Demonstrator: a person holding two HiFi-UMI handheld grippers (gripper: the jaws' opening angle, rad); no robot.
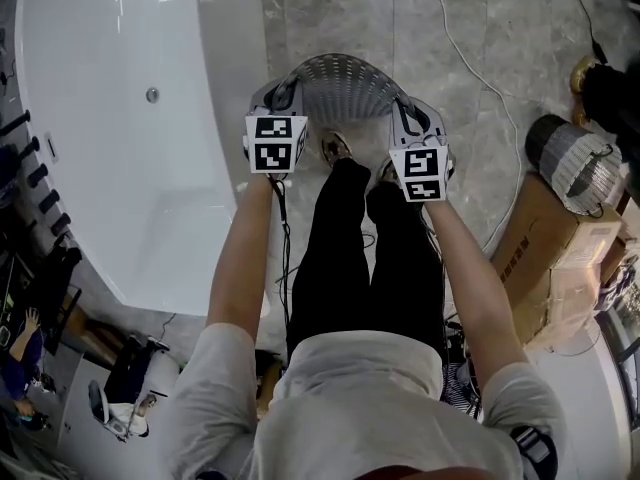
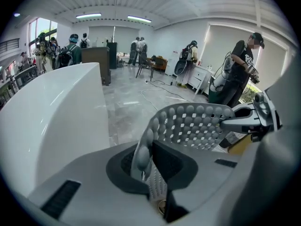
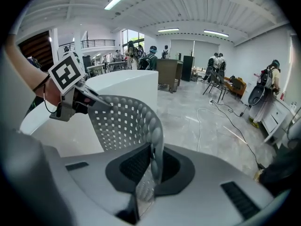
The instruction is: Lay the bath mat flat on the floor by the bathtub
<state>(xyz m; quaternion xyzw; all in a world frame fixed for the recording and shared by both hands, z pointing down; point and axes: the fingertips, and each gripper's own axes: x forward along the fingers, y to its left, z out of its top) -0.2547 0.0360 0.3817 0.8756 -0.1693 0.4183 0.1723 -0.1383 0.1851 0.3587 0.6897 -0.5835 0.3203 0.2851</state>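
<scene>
Grey bath mat (image 1: 340, 80) (arched) pinched in both hand-held grippers (image 1: 282, 96) (image 1: 408, 108)

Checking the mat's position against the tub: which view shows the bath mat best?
The head view: the bath mat arches between the left hand-held gripper and right hand-held gripper, above the floor beside the bathtub. Each gripper view shows only its clamped edge and some perforated sheet.

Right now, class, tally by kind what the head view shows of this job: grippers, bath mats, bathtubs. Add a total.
grippers: 2 (left gripper, right gripper, both jaws shut on the mat)
bath mat: 1
bathtub: 1
total: 4
</scene>
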